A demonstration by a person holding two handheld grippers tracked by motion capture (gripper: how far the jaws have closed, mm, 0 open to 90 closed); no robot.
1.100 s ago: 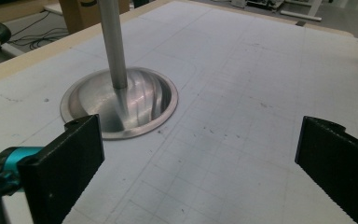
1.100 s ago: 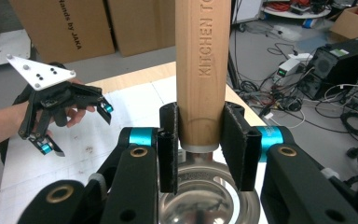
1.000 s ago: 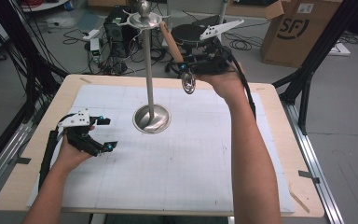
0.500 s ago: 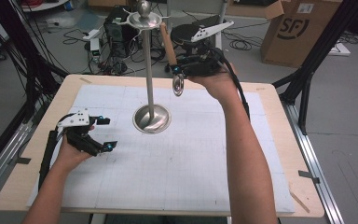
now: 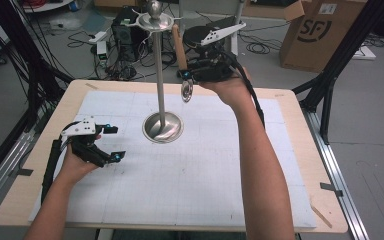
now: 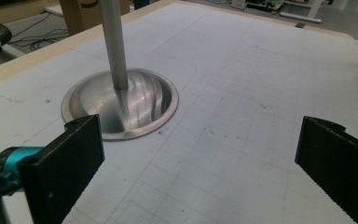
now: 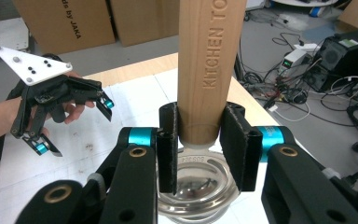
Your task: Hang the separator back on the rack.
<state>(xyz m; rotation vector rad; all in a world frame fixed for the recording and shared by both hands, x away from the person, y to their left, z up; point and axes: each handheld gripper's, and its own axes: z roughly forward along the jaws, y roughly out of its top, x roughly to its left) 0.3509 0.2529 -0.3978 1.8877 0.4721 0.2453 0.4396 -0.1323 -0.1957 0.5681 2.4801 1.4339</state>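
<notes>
Two grippers: one at work, one idle, at a gridded table mat (image 5: 195, 185).
Step in hand: right gripper (image 5: 189, 75) carries a wooden-handled kitchen tool (image 5: 179, 47) up beside the steel stand (image 5: 160, 75), likely to hang it at the top disc (image 5: 155, 21).
Right grip: jaws pinched on the handle (image 7: 205, 70) just above its metal collar (stamped "KITCHEN TO…"), round steel head (image 5: 186, 91) dangling below.
Tool's place: in the air, at 2 o'clock from the stand's base (image 5: 163, 127), near the pole, not touching.
Left gripper (image 5: 111, 142): jaws spread wide, holding nothing, at 8 o'clock from the base.
Next move: lift higher, then ease toward 10 o'clock without nudging the pole.
Room: open mat toward 6 o'clock; far table edge (image 5: 280, 92) close behind the right hand.
</notes>
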